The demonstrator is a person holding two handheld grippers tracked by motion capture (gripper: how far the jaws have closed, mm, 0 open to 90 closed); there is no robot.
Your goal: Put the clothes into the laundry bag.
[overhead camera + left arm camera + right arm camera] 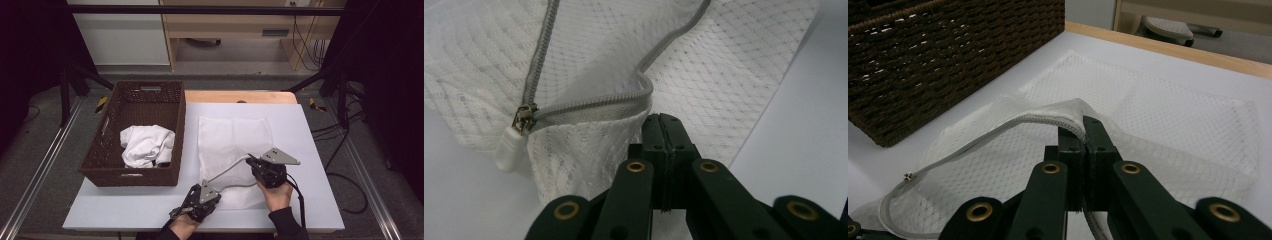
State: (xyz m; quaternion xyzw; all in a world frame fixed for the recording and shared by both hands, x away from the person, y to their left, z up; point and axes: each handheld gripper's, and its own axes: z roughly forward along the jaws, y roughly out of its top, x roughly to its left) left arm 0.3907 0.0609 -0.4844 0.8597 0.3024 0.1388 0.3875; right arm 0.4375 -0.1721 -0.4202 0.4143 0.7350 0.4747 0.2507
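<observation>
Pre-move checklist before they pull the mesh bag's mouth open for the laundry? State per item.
1. Left gripper shut on the zipper edge of the mesh bag: ok.
2. Right gripper shut on the opposite edge: ok.
3. Zipper slider run back far enough for a wide mouth: cannot tell; it sits near one end.
4. White garment in the basket, ready to pick: ok.
5. Bag lies on the table, apart from the basket: ok.
6. A gripper free for the garment: not ok, both hold the bag.
</observation>
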